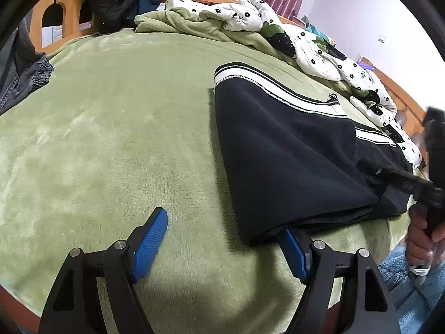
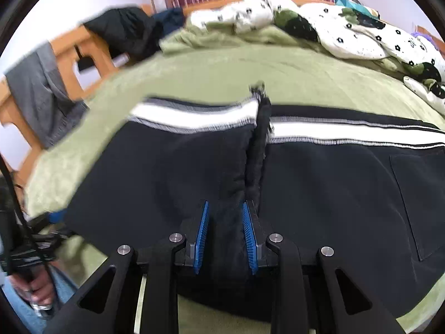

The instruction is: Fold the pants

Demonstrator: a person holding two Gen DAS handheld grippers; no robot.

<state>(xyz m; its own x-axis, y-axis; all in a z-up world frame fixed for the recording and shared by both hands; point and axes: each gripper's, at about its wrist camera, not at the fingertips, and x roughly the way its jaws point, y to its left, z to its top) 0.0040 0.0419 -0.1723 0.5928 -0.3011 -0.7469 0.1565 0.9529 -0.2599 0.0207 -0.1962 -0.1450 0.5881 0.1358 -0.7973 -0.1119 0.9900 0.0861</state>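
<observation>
Green bed [image 1: 111, 139] | pants [image 1: 278, 153] folded (near edge) | left tongs [image 1: 222, 239] released | right tongs [image 2: 225, 236] pinching pants

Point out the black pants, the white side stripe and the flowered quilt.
black pants [image 1: 281, 150], left wrist view, on the folded top layer.
white side stripe [image 2: 347, 133], right wrist view, on the stripe's right stretch.
flowered quilt [image 1: 319, 55], left wrist view, on its white bunched part.
</observation>
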